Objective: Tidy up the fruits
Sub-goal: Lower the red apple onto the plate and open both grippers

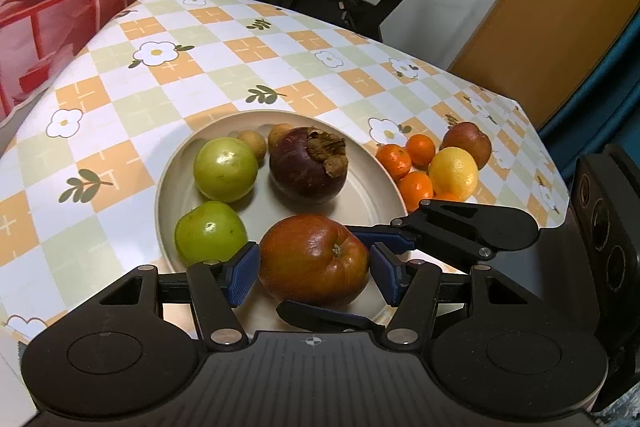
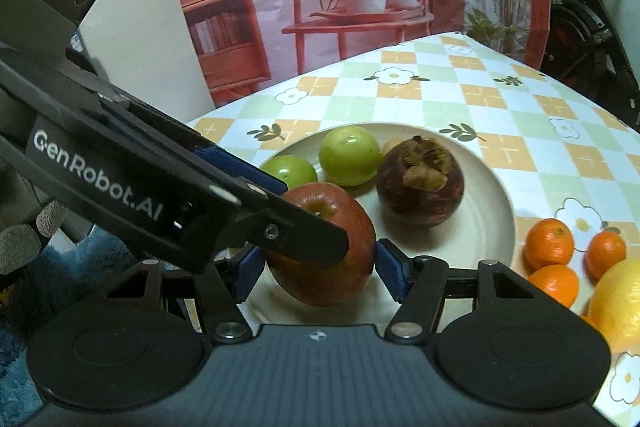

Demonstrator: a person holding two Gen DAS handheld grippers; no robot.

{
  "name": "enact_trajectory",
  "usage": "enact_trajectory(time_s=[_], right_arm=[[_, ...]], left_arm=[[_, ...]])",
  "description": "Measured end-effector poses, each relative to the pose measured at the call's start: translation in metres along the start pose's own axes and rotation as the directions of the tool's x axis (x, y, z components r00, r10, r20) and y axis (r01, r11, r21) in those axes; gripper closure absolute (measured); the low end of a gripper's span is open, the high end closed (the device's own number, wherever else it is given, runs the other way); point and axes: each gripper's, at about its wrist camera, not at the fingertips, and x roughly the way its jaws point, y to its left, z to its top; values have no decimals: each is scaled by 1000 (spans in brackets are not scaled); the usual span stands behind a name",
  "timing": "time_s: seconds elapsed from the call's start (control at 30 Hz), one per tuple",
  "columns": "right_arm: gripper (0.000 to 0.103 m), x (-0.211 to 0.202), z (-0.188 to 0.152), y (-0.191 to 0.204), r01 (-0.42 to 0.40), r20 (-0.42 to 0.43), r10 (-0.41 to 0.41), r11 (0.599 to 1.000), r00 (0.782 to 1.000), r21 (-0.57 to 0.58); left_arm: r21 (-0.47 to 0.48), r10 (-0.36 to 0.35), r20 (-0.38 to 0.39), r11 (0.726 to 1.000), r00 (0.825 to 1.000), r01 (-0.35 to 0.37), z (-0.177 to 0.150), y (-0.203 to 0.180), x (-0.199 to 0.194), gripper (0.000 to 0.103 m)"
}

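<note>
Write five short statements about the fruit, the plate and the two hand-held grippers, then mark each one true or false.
1. The red apple lies on the plate. True.
2. Both the left hand-held gripper and the right hand-held gripper have their fingers on either side of the red apple. True.
3. The mangosteen sits on the tablecloth, off the plate. False: it is on the plate, behind the red apple.
4. Two green apples are on the plate. True.
5. The lemon is on the plate beside the green apples. False: it lies on the tablecloth with the tangerines.
</note>
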Motion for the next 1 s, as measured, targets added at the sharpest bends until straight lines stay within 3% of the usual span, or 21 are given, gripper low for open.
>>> enact_trajectory(time_s=[0.67, 1.0], right_arm=[[40, 15, -3, 4, -68, 3, 68, 997, 998, -24], [39, 16, -6, 6, -64, 24, 65, 997, 998, -42]], left_arm=[[-12, 87, 16, 996, 996, -87, -10, 1, -4, 40], [-5, 91, 13, 996, 996, -91, -13, 1, -2, 37]])
